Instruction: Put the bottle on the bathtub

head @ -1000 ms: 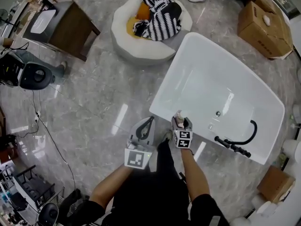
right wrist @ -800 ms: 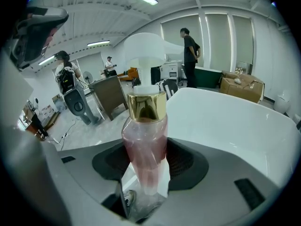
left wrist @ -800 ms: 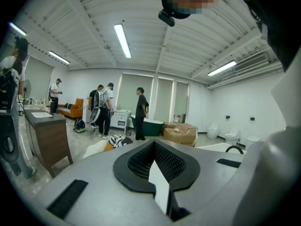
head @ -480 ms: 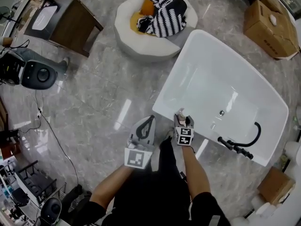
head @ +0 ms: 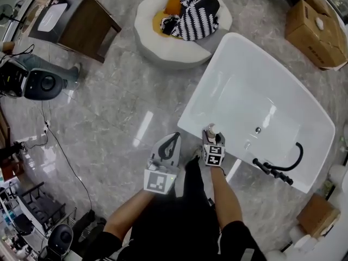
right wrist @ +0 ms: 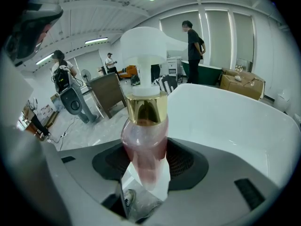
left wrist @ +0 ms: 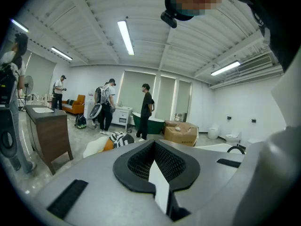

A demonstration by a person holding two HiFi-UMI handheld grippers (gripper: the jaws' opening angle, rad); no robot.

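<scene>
A pink bottle (right wrist: 145, 145) with a gold collar and a white pump cap is clamped between the jaws of my right gripper (right wrist: 146, 166). In the head view the bottle (head: 210, 130) sticks out of the right gripper (head: 212, 141) just over the near rim of the white bathtub (head: 239, 69). My left gripper (head: 167, 148) hovers over the marble floor to the left of the tub's near corner. Its jaws are pressed together with nothing between them, as the left gripper view shows (left wrist: 155, 166).
A black faucet and hose (head: 277, 165) sit on the tub's near right end. A round white cushion (head: 163, 45) with striped cloth lies beyond the tub. A wooden table (head: 76, 23), a black fan (head: 41, 85), floor cables and cardboard boxes (head: 318, 23) surround the area.
The right gripper with the bottle has edged slightly forward toward the tub rim. The left gripper has stayed put. The view has shifted a little.
</scene>
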